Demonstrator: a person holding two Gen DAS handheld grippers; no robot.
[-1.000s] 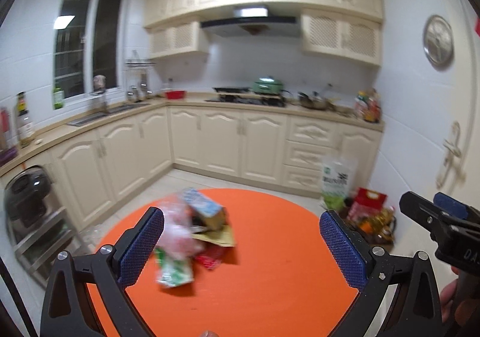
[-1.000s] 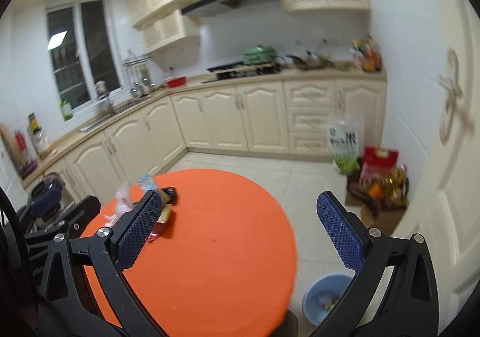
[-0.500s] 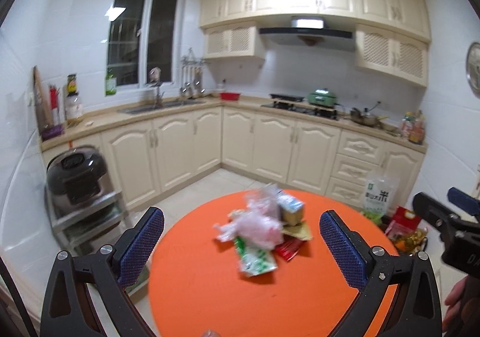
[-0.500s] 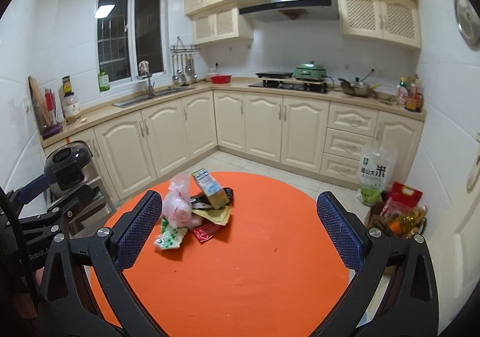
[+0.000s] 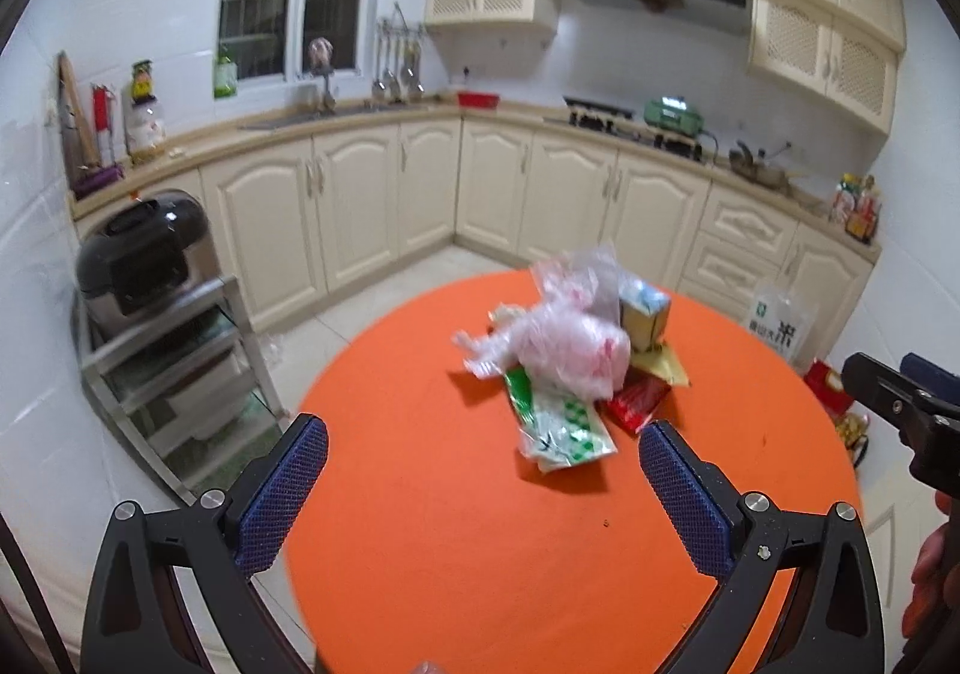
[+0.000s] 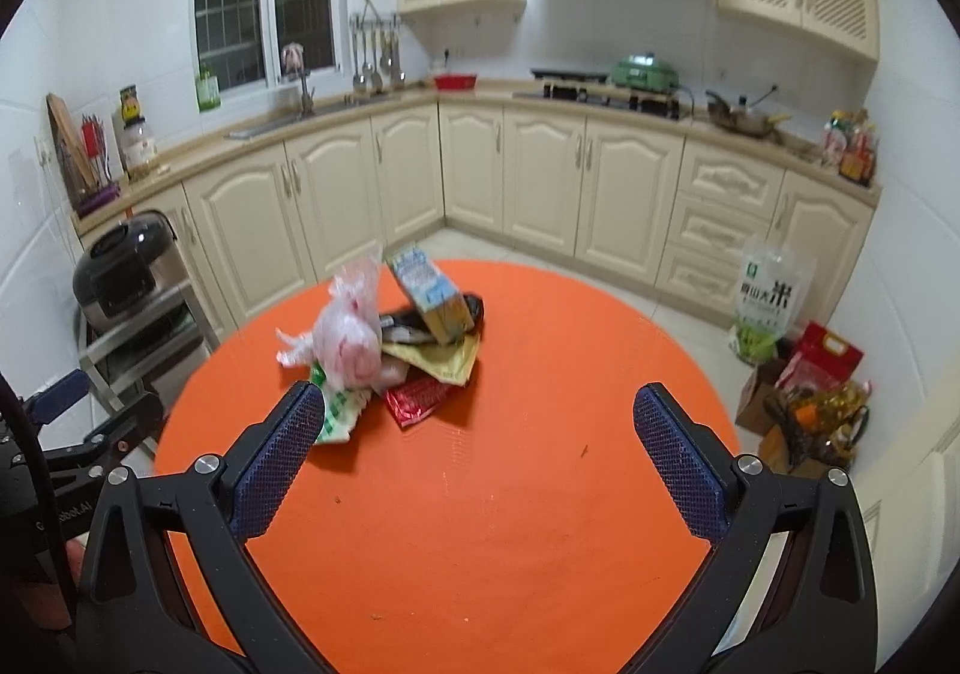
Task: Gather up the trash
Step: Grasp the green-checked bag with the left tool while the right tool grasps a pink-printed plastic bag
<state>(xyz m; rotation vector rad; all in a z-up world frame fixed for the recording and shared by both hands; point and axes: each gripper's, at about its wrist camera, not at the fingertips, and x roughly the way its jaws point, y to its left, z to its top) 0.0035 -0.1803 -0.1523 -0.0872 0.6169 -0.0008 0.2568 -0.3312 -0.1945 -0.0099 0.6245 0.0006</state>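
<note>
A pile of trash lies on the round orange table [image 5: 456, 542] [image 6: 510, 524]: a crumpled pinkish plastic bag [image 5: 564, 344] [image 6: 351, 344], a green-and-white wrapper [image 5: 555, 428] [image 6: 336, 410], a red packet [image 5: 639, 403] [image 6: 417, 398], a yellow pouch [image 6: 438, 359] and a blue-and-yellow carton [image 5: 643, 314] [image 6: 429, 293]. My left gripper [image 5: 480, 485] hovers open just short of the pile, nothing between its fingers. The right gripper [image 6: 477, 461] is open too, near the pile's right side. The other gripper shows at each view's edge.
Cream kitchen cabinets and a counter wrap around the back. A metal rack with a black rice cooker [image 5: 141, 260] stands left of the table. Bags and boxes [image 6: 804, 392] sit on the floor at right, by the rice sack [image 6: 771, 302].
Both views swung left and came nearer the table. The trash pile now sits larger and more central before both open grippers. Nothing on the table has moved.
</note>
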